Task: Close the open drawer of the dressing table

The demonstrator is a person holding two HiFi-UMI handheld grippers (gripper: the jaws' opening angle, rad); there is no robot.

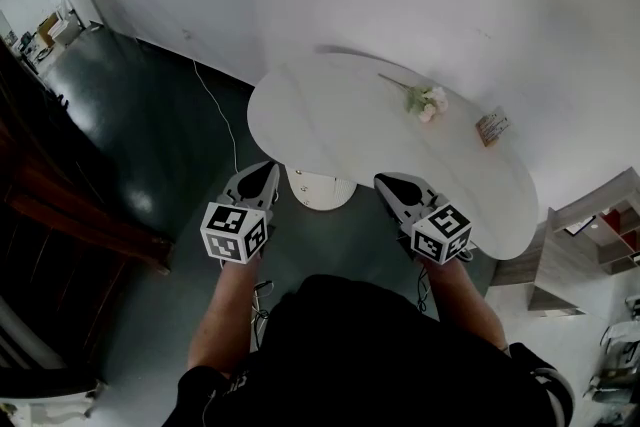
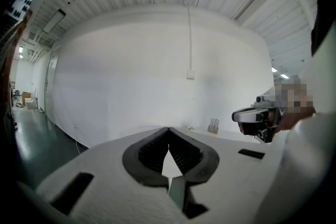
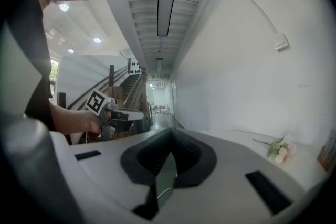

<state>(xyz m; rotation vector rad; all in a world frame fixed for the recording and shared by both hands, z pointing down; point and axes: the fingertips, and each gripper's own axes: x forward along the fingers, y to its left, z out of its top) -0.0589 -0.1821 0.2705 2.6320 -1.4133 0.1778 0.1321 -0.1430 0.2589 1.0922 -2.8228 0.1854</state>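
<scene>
A white oval table (image 1: pixel 330 130) stands against the white wall, and no drawer shows in any view. My left gripper (image 1: pixel 267 169) hovers at the table's near left edge. Its jaws meet at the tips with nothing between them (image 2: pixel 168 130). My right gripper (image 1: pixel 384 180) hangs at the near right edge, also shut and empty (image 3: pixel 169 132). Both point roughly level toward the wall. Each gripper appears in the other's view: the right gripper (image 2: pixel 257 119) from the left, the left gripper (image 3: pixel 118 114) from the right.
A sprig of pale flowers (image 1: pixel 425 102) and a small card (image 1: pixel 492 126) lie on the tabletop. The table's round base (image 1: pixel 320 188) sits on the dark floor between the grippers. A cable (image 1: pixel 222 120) runs across the floor, dark stairs (image 1: pixel 60 185) rise at left, and a shelf unit (image 1: pixel 590 245) stands at right.
</scene>
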